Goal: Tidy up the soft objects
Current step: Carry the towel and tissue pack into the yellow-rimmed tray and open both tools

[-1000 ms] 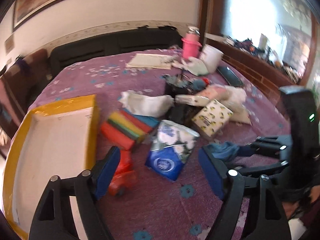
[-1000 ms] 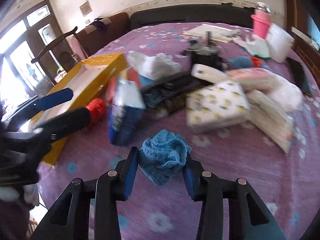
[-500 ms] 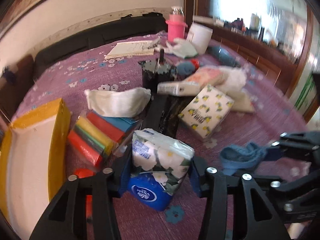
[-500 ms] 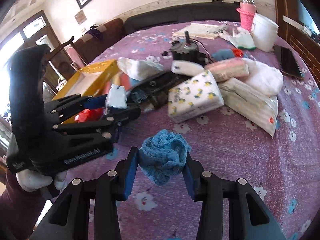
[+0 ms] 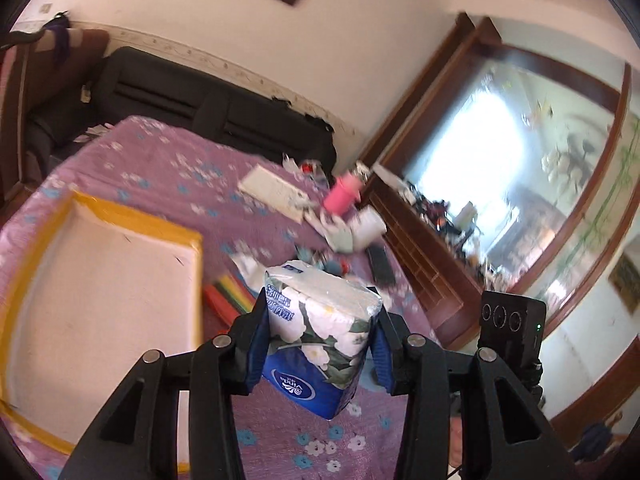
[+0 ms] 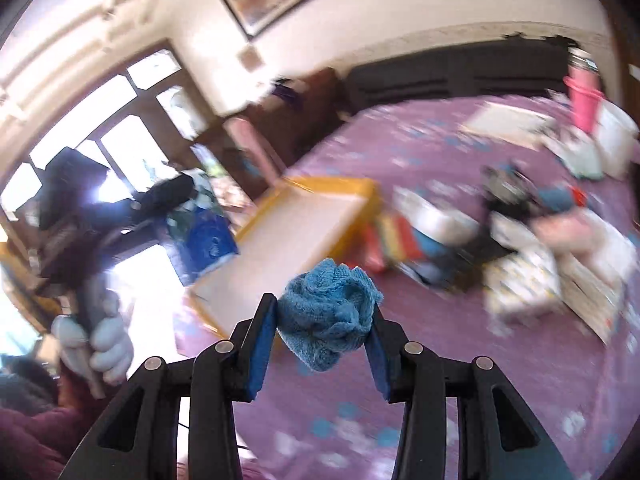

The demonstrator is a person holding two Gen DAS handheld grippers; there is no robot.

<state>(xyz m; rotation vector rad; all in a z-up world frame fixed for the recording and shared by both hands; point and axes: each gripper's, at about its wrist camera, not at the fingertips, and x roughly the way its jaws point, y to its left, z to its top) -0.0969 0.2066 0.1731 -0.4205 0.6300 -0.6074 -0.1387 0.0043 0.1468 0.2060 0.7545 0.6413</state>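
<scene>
Above the purple flowered bed (image 5: 168, 172), in the left wrist view, the left hand-held gripper (image 5: 320, 344) pinches a pack of tissues (image 5: 316, 332) with a white floral top and blue bottom; both blue pads press its sides and the pack hangs clear of the cover. To the left lies a yellow-rimmed tray (image 5: 192, 236) with a bare white floor, and just right of its near corner sit coloured rolls (image 5: 230, 292). Farther off stand a pink bottle (image 5: 340, 196) and a white paper sheet (image 5: 272, 188), blurred. In the right wrist view, the right hand-held gripper (image 6: 324, 324) is clamped on a bunched blue knitted cloth (image 6: 328, 312), held off the bed. Beyond it lies the same tray (image 6: 360, 200), and to the far left a gloved hand (image 6: 96, 340) carries the other gripper with the tissue pack (image 6: 204, 236) above the tray's near left side. At the right, blurred soft packs (image 6: 528, 280) crowd the cover.
</scene>
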